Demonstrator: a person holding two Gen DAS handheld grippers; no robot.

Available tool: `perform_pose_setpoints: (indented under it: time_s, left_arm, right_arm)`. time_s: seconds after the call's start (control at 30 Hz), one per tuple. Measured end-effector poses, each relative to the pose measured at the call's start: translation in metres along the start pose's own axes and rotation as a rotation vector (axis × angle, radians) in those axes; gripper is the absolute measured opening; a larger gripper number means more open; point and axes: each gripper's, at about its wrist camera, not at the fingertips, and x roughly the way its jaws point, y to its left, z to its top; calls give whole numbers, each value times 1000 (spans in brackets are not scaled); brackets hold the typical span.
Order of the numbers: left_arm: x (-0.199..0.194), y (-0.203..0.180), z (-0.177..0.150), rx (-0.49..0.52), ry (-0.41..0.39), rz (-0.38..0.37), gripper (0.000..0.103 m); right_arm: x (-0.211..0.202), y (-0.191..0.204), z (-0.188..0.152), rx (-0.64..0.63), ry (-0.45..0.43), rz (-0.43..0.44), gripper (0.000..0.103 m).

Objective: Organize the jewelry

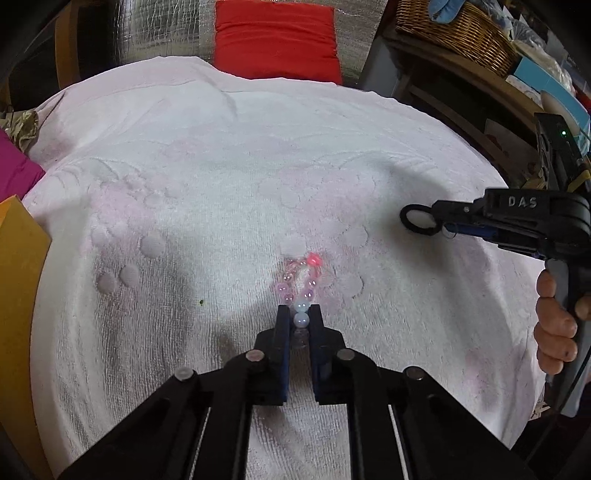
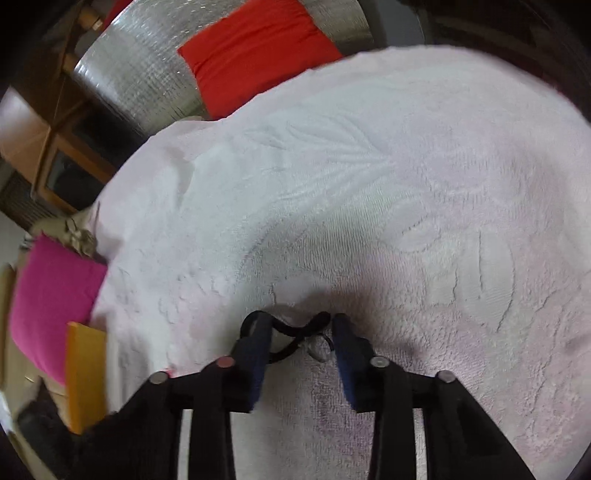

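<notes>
Jewelry here means two pieces, both above a pale pink towel point(image 1: 221, 155) with raised leaf and dot patterns that covers the whole work surface. Beyond the towel, far ahead of both grippers, a red cushion point(image 1: 277, 37) leans on a silvery quilted backing. A wicker basket point(image 1: 458, 29) sits on wooden shelving, ahead and to the right of the left gripper.

Left gripper point(image 1: 301, 314): its fingers are nearly closed, pinching a beaded bracelet point(image 1: 301, 291) by two pale blue beads, while the pink beads loop forward from the tips onto the towel.

Right gripper point(image 2: 297, 325): held by a bare hand point(image 1: 556, 325), its fingers stand partly apart, with a black loop ring point(image 2: 295, 328) and a small clear piece caught between the tips, touching both fingers.
</notes>
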Motion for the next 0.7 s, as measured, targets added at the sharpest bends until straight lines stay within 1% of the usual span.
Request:
perform_pose_setpoints:
  time_s: [0.03, 0.1, 0.13, 0.33, 0.5, 0.63, 0.7]
  left_arm:
    - [-4, 2, -2, -3, -3, -1, 8]
    - [-8, 4, -1, -11, -10, -3, 8]
    - [-11, 5, -2, -13, -13, -5, 8]
    - [-24, 12, 1, -26, -51, -18, 8]
    - [-36, 15, 0, -32, -68, -24, 8]
    - [-46, 11, -5, -29, -85, -13, 8]
    - [-54, 16, -6, -37, -96, -2, 8]
  right_arm:
    - [0, 0, -1, -2, -1, 0, 17]
    - [-3, 0, -2, -6, -12, -4, 13]
    - [-5, 0, -2, -7, -19, 1, 9]
    - [-25, 1, -2, -19, -79, 67, 9]
    - [-35, -1, -1, 1, -92, 135, 9]
    - [-47, 3, 0, 4, -136, 186, 9]
    - [-53, 7, 0, 1, -151, 208, 9]
